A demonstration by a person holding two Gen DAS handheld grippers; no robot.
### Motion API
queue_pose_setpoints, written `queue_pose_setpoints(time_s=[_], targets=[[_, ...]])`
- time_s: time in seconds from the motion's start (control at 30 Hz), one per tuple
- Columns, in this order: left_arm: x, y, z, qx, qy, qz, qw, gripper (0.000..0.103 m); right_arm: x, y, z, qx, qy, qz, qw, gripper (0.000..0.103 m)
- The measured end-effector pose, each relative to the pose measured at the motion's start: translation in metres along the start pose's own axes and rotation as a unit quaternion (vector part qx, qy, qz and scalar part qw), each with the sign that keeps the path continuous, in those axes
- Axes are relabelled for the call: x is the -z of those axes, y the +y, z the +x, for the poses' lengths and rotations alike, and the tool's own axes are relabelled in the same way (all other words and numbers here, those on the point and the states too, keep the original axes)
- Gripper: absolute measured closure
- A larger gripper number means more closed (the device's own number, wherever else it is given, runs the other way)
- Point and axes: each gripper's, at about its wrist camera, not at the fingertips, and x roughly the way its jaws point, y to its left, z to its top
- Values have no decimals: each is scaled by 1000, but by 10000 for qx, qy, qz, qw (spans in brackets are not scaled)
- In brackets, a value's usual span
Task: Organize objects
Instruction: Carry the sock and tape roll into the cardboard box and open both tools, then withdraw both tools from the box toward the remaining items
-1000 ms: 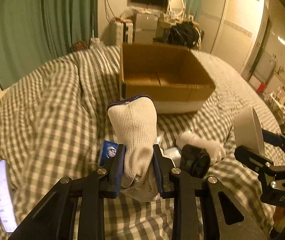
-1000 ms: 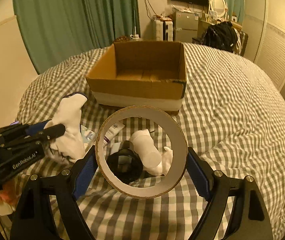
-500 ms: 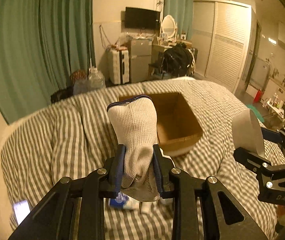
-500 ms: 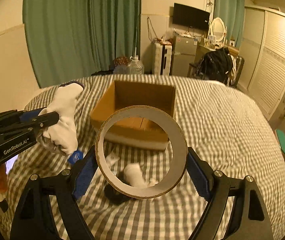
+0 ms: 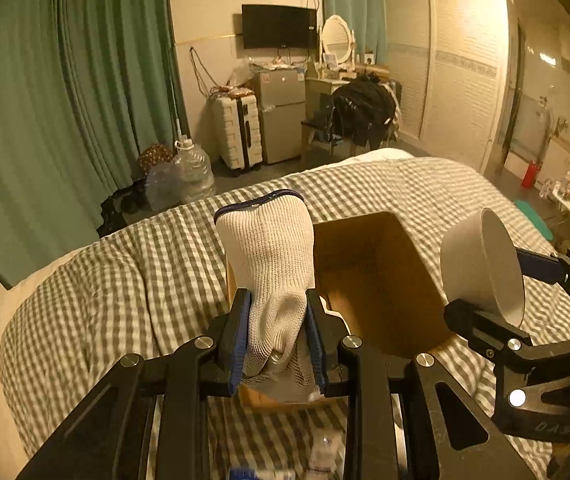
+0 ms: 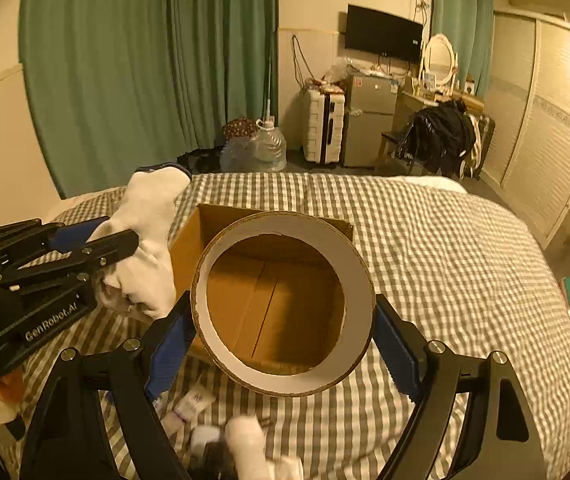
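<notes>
My left gripper is shut on a white knitted glove with a dark cuff and holds it upright above the near left corner of an open cardboard box. My right gripper is shut on a wide roll of tape, held over the box, whose floor shows through the ring. The roll and right gripper also show at the right of the left wrist view. The glove and left gripper show at the left of the right wrist view.
The box sits on a bed with a grey checked cover. Small items lie on the cover near me: a white tube and a white object. Beyond the bed are green curtains, water jugs, a suitcase and a fridge.
Both grippers have risen and moved forward with their loads, from low over the small items on the cover to above the box. Both holds are unchanged.
</notes>
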Motion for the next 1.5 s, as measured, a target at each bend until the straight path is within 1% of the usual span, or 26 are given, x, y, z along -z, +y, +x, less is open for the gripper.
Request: queue_pose_setpoints(time_s=[0.07,0.17,0.37,0.43,0.63,0.67,0.7,0.73,0.77,0.8,0.83,0.87,0.93,1.0,1.1,1.2,1.27,1.33,1.37,1.5], targets=[[-4,-2,16,-9,2,53,10000,76,-1,-5,18,-22,67,90,9999,19],[-10,-3,44,-19,104,118,9999,76,-2,-9,44,-23,207,134,9997,19],[-10,-8,75,-116,136,266,9995,76,-4,-9,86,74,398,86,9991,19],[-8,-13,83,-115,140,352,9992,76,-3,-9,93,125,435,64,9990,19],[-8,-14,98,-28,187,372,9991,75,-1,-13,106,163,420,20,9990,18],[-8,-14,99,-28,197,370,9991,74,0,-14,106,138,396,35,9991,18],[-8,-13,100,-56,219,382,9990,69,1,-13,106,124,358,43,9993,18],[-11,-15,99,-124,227,404,9988,67,3,-13,105,119,337,36,9994,15],[-11,-16,97,-175,223,466,9985,65,2,-13,105,160,326,12,9993,9],[-11,-18,95,-223,201,529,9981,52,4,-12,103,266,289,-23,9992,7],[-13,-20,95,-289,152,558,9979,41,4,-12,101,327,244,-26,9992,7],[-14,-19,89,-363,56,572,9977,38,2,-13,97,352,184,1,9992,7],[-16,-17,78,-362,-18,511,9980,27,-2,-17,87,274,115,103,9995,6],[-18,-12,65,-306,-63,396,9987,22,-6,-20,73,248,43,182,9995,6],[-23,-4,39,-333,-174,293,9989,20,-12,-20,47,394,-67,152,9991,6],[-25,3,8,-419,-321,242,9983,11,-16,-15,15,519,-264,93,9983,6],[-26,9,-15,-411,-464,154,9980,10,-17,-9,-5,569,-365,71,9977,5],[-24,14,-34,-425,-540,81,9976,6,-20,-3,-28,623,-509,36,9968,4],[-23,17,-48,-461,-611,37,9971,5,-20,0,-39,648,-574,6,9962,4],[-13,27,-83,-569,-741,-62,9956,4,-21,14,-82,685,-815,-127,9942,4]])
